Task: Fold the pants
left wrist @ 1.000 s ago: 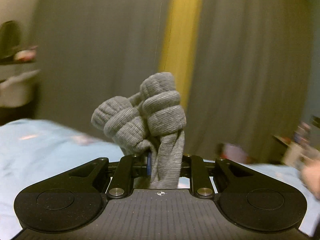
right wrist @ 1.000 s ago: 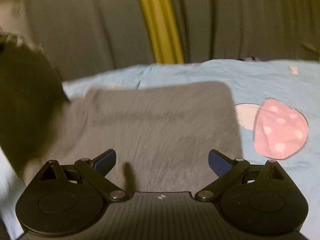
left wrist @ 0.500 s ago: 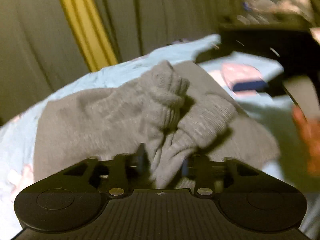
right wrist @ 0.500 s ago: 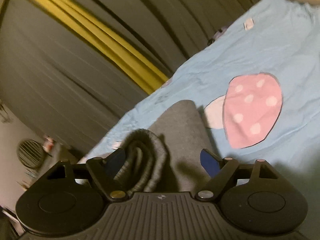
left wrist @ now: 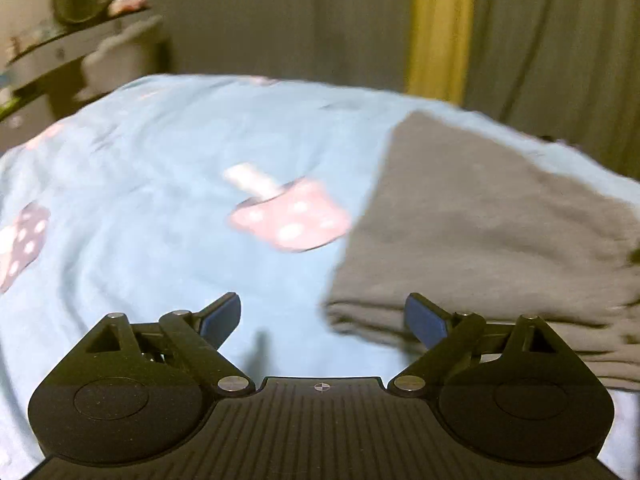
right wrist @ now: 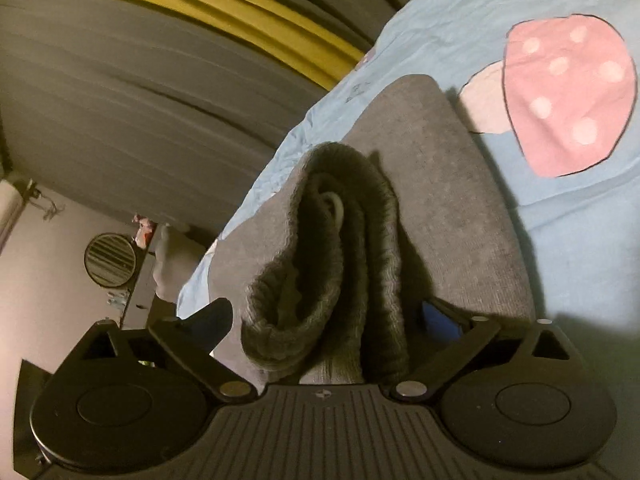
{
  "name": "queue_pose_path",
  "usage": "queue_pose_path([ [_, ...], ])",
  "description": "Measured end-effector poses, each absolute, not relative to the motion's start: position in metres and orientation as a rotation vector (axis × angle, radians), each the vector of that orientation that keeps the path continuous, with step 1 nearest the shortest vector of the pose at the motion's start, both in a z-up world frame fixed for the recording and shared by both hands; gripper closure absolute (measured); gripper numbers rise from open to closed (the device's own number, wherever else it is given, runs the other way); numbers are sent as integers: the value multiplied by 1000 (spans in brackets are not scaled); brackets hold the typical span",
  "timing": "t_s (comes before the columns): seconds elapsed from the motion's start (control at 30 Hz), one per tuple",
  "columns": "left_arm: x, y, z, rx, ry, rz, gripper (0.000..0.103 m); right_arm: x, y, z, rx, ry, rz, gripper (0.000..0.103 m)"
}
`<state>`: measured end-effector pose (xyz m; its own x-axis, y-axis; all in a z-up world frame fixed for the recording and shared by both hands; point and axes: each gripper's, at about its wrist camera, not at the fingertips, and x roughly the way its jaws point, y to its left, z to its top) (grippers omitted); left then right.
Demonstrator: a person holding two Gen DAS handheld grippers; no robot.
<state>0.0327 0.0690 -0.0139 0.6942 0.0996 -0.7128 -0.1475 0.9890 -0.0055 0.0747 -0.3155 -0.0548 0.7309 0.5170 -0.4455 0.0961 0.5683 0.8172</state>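
The left gripper (left wrist: 322, 318) hangs released over the mushroom-print sheet (left wrist: 140, 200), folded grey pants (left wrist: 480, 208) at two o'clock. The right gripper (right wrist: 326, 322) straddles the ribbed waistband (right wrist: 320, 256), seemingly unclamped. Next, probably: pinch and fold it over.

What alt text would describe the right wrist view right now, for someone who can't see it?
The right tool is open around the bunched ribbed cuffs of the folded gray pants, which lie on a light blue bedsheet printed with a pink spotted mushroom. The view is tilted; gray curtains with a yellow stripe fill the upper left.
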Motion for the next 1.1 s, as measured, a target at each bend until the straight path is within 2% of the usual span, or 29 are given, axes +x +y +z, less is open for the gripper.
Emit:
queue_pose_path([
  [0.03,41,70,-18,-84,816,157,12,76,-312,-55,925,729,272,4],
  [0.07,46,72,-20,-110,822,154,12,74,-308,-53,894,716,264,10],
  [0.1,49,71,-21,-132,807,142,12,72,-303,-51,851,703,246,29],
  [0.13,51,70,-23,-146,788,136,11,70,-297,-49,797,692,234,39],
  [0.27,45,78,-26,-192,796,102,10,66,-298,-55,867,677,223,45],
  [0.37,38,91,-22,-301,782,97,10,68,-309,-62,1012,690,225,35],
  [0.4,38,96,-23,-330,785,109,10,71,-309,-62,1029,706,226,26],
  [0.5,40,109,-24,-389,809,187,13,84,-300,-55,1020,749,244,10],
  [0.57,40,123,-28,-483,820,176,14,90,-294,-51,1010,782,235,6],
  [0.63,38,137,-33,-595,822,144,15,94,-289,-48,984,809,211,8],
  [0.67,38,141,-36,-629,820,149,15,95,-285,-45,961,817,186,20],
  [0.7,37,145,-38,-664,815,154,15,95,-283,-43,923,825,159,49],
  [0.73,37,148,-39,-690,810,152,15,96,-278,-40,866,841,123,55],
  [0.97,34,140,-40,-704,863,10,19,90,-263,-12,795,834,82,61],
  [1.1,34,116,-33,-551,891,-80,18,92,-259,15,858,780,101,63],
])
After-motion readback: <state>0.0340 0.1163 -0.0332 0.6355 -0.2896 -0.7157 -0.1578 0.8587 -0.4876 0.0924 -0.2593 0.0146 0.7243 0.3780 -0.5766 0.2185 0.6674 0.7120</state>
